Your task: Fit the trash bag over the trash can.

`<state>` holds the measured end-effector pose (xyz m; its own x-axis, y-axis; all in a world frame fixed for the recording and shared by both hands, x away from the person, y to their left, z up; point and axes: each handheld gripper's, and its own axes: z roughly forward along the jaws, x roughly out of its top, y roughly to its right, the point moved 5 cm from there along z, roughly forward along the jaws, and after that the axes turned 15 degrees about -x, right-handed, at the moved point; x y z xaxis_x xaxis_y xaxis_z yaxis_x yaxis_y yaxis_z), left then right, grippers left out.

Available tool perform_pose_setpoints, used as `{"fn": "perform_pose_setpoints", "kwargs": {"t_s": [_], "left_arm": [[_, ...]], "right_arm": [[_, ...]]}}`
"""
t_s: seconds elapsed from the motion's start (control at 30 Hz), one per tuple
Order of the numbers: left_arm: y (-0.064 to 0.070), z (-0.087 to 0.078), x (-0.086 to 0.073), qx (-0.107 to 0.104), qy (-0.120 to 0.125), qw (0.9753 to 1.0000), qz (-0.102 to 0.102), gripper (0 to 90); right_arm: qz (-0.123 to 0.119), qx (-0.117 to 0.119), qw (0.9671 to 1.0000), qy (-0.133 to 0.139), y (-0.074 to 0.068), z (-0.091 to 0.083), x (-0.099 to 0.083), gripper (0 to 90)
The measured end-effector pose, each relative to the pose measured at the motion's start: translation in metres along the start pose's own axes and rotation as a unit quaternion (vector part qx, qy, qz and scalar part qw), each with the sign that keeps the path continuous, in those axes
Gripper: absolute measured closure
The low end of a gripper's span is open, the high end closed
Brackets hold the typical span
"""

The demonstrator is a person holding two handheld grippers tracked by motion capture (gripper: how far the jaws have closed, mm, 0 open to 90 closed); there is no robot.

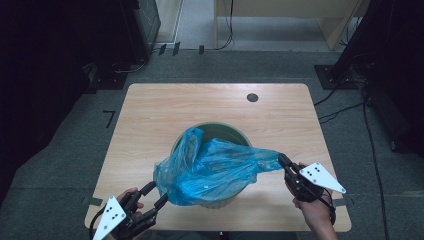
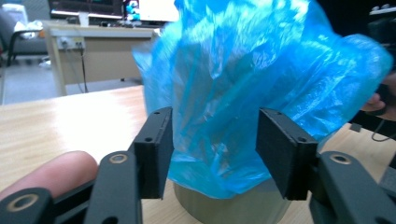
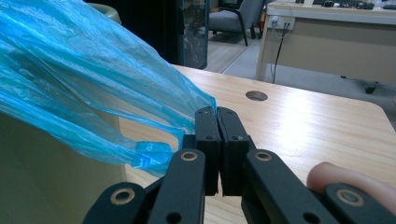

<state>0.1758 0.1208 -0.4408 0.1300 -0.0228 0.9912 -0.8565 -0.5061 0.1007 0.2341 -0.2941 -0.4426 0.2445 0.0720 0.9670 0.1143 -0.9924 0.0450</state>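
A blue plastic bag (image 1: 210, 167) lies crumpled over a pale green bin (image 1: 220, 131) that stands mid-table. My right gripper (image 1: 282, 160) is shut on the bag's right edge and holds it stretched out to the right. In the right gripper view the closed jaws pinch the thin blue film (image 3: 93, 93), with the bin's wall (image 3: 51, 177) at the left. My left gripper (image 1: 156, 194) is open at the bag's lower left corner. Its fingers (image 2: 156, 149) stand wide apart in front of the bag (image 2: 243, 84), with the bin (image 2: 233, 207) below.
The wooden table (image 1: 150, 115) has a round cable hole (image 1: 252, 97) near its far edge. Black stands and cables sit on the floor around it. A desk (image 2: 93, 51) stands beyond the table in the left gripper view.
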Motion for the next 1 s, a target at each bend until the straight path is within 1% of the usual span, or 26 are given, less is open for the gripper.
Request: {"fn": "perform_pose_setpoints", "kwargs": {"t_s": [0.03, 0.1, 0.13, 0.2, 0.23, 0.3, 0.33, 0.37, 0.43, 0.47, 0.5, 0.53, 0.6, 0.63, 0.67, 0.7, 0.73, 0.77, 0.83, 0.87, 0.9, 0.93, 1.0], "left_arm": [[-0.002, -0.004, 0.002, -0.001, 0.007, 1.0, -0.002, 42.7], [-0.006, -0.01, 0.008, 0.014, 0.028, 0.9994, -0.012, 36.8], [-0.009, -0.012, 0.012, 0.02, 0.039, 0.9988, -0.022, 34.1], [-0.014, -0.016, 0.021, 0.025, 0.067, 0.9965, -0.044, 31.1], [-0.016, -0.016, 0.026, 0.029, 0.075, 0.9954, -0.051, 31.3], [-0.017, -0.011, 0.037, 0.033, 0.074, 0.9953, -0.052, 31.3], [-0.016, -0.007, 0.043, 0.037, 0.07, 0.9956, -0.049, 32.2], [-0.015, -0.003, 0.049, 0.036, 0.067, 0.9961, -0.044, 32.3], [-0.012, 0.006, 0.06, 0.037, 0.055, 0.9968, -0.045, 33.6], [-0.01, 0.012, 0.065, 0.03, 0.051, 0.9973, -0.045, 33.5], [-0.01, 0.017, 0.07, 0.029, 0.042, 0.9976, -0.046, 33.7], [-0.011, 0.024, 0.073, 0.039, 0.024, 0.9976, -0.052, 33.9], [-0.014, 0.037, 0.074, 0.048, -0.009, 0.9965, -0.068, 32.3], [-0.017, 0.043, 0.073, 0.057, -0.025, 0.9948, -0.08, 32.2], [-0.019, 0.047, 0.071, 0.055, -0.034, 0.9938, -0.091, 32.1], [-0.018, 0.05, 0.069, 0.039, -0.04, 0.9932, -0.102, 32.1], [-0.018, 0.052, 0.066, 0.034, -0.05, 0.9921, -0.11, 33.1], [-0.017, 0.054, 0.063, 0.033, -0.058, 0.9917, -0.11, 36.8], [-0.012, 0.052, 0.06, 0.004, -0.059, 0.9923, -0.109, 54.9], [-0.01, 0.05, 0.059, 0.006, -0.056, 0.9927, -0.107, 62.0], [-0.01, 0.046, 0.059, -0.001, -0.048, 0.9933, -0.105, 69.2], [-0.009, 0.042, 0.06, -0.006, -0.041, 0.9934, -0.107, 77.1], [-0.007, 0.033, 0.061, -0.005, -0.027, 0.9951, -0.095, 85.0]], "right_arm": [[0.0, 0.0, 1.0, 0.0, 0.0, 0.0, 0.0, 89.4], [-0.001, 0.0, 1.0, 0.003, 0.0, 0.0, 0.001, 89.3], [0.0, 0.0, 1.0, 0.004, 0.0, -0.001, 0.001, 89.3], [0.001, -0.003, 1.0, 0.007, 0.0, -0.001, 0.003, 89.3], [0.002, -0.002, 1.0, 0.007, 0.0, -0.002, 0.004, 89.3], [0.001, -0.001, 0.9999, 0.01, 0.0, -0.003, 0.005, 89.3], [0.001, -0.001, 0.9999, 0.012, 0.0, -0.004, 0.006, 89.3], [0.002, -0.001, 0.9999, 0.012, 0.0, -0.004, 0.006, 89.3], [0.0, -0.001, 0.9999, 0.013, -0.001, -0.005, 0.007, 89.3], [0.001, 0.0, 0.9999, 0.013, -0.001, -0.006, 0.007, 89.3], [0.0, 0.001, 0.9999, 0.015, -0.001, -0.006, 0.007, 89.3], [0.0, 0.001, 0.9999, 0.015, -0.002, -0.006, 0.007, 89.3], [-0.002, 0.002, 0.9999, 0.014, -0.003, -0.007, 0.006, 89.2], [-0.004, 0.003, 0.9999, 0.015, -0.003, -0.006, 0.006, 89.1], [-0.005, 0.003, 0.9999, 0.015, -0.004, -0.006, 0.006, 89.1], [-0.005, 0.004, 0.9999, 0.013, -0.005, -0.006, 0.005, 89.0], [-0.006, 0.004, 0.9999, 0.012, -0.005, -0.006, 0.004, 89.0], [-0.008, 0.004, 0.9999, 0.012, -0.005, -0.006, 0.004, 89.0], [-0.01, 0.005, 0.9999, 0.01, -0.005, -0.006, 0.003, 89.0], [-0.009, 0.005, 0.9999, 0.009, -0.005, -0.005, 0.003, 88.9], [-0.009, 0.005, 0.9999, 0.008, -0.004, -0.005, 0.002, 89.0], [-0.009, 0.004, 0.9999, 0.008, -0.004, -0.005, 0.002, 89.0], [-0.01, 0.002, 0.9999, 0.008, -0.004, -0.005, 0.002, 89.0]]}}
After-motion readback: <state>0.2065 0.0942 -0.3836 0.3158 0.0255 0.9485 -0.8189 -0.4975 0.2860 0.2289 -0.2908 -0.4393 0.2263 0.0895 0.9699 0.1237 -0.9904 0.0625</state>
